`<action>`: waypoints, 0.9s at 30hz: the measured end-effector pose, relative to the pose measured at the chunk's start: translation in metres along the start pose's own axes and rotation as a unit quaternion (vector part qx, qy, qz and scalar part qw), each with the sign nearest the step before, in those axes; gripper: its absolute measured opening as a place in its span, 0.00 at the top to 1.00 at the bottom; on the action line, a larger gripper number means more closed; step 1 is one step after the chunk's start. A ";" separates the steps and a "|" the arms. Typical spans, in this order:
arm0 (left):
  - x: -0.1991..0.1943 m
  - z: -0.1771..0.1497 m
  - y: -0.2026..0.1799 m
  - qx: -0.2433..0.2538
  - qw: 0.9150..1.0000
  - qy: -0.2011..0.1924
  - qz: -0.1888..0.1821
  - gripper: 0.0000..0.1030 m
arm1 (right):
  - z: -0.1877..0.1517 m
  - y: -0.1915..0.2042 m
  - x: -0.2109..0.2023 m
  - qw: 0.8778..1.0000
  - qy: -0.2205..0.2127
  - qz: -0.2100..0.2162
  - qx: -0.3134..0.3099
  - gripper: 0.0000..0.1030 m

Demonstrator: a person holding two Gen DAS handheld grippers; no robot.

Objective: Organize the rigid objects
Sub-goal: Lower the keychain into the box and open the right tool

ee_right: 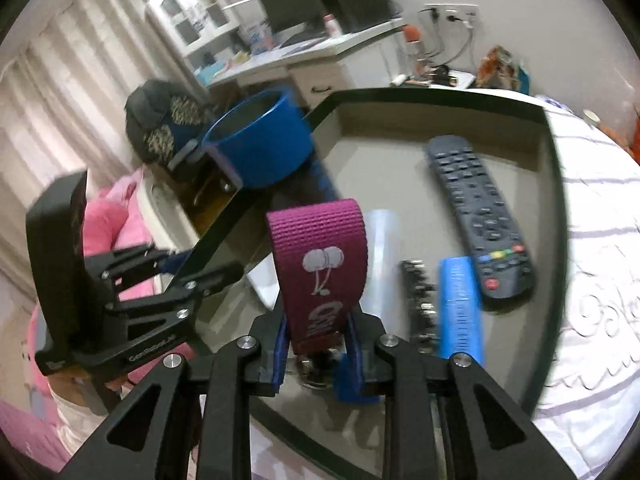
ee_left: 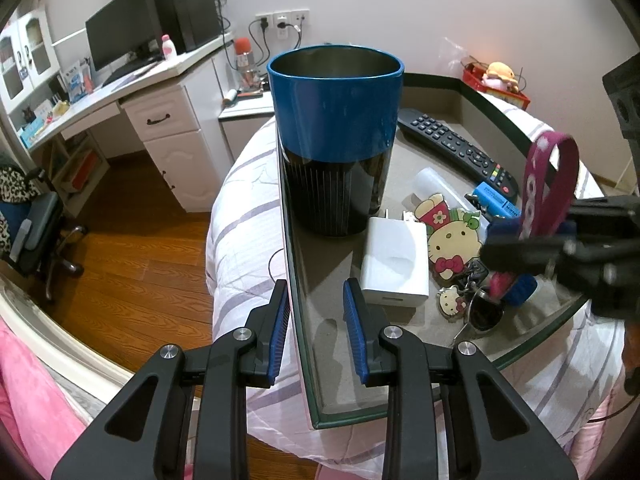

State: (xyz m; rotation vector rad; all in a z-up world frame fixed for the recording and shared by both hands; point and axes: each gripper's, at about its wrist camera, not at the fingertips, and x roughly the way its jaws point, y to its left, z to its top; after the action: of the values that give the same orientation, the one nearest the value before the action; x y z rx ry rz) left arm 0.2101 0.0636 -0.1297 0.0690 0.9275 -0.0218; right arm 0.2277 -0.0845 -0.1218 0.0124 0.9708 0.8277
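A blue and black metal cup (ee_left: 335, 136) stands upright at the left side of a glass-topped tray table (ee_left: 332, 344). My left gripper (ee_left: 316, 320) is shut on the table's left edge, just in front of the cup. My right gripper (ee_right: 316, 344) is shut on a purple keychain strap (ee_right: 320, 268) and holds it above the table; the strap (ee_left: 548, 184) also shows in the left wrist view, with Hello Kitty charms (ee_left: 452, 240) and keys under it. The cup (ee_right: 260, 140) shows at the table's far left in the right wrist view.
A white charger (ee_left: 396, 264), a black remote (ee_left: 456, 148), a blue battery-like block (ee_left: 496, 200) and a clear tube (ee_left: 436, 188) lie on the table. The table sits on a striped bed cover (ee_left: 240, 216). A desk (ee_left: 120, 92) and wooden floor are to the left.
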 end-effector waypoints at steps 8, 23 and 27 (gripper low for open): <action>0.000 -0.001 0.001 0.000 1.000 0.001 -0.001 0.73 | 0.006 0.015 -0.008 0.999 -0.007 -0.020 -0.030 0.46; 0.000 -0.001 0.001 0.000 1.000 0.000 -0.001 0.73 | -0.004 -0.035 -0.055 0.965 -0.036 -0.260 -0.003 0.34; 0.000 0.000 0.000 0.000 1.000 0.002 0.000 0.73 | -0.013 -0.047 -0.048 0.963 -0.011 -0.269 0.001 0.34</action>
State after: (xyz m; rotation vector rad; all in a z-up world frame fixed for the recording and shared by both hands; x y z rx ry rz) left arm 0.2102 0.0638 -0.1302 0.0692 0.9309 -0.0211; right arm 0.2330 -0.1524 -0.1115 -0.2327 0.8936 0.3231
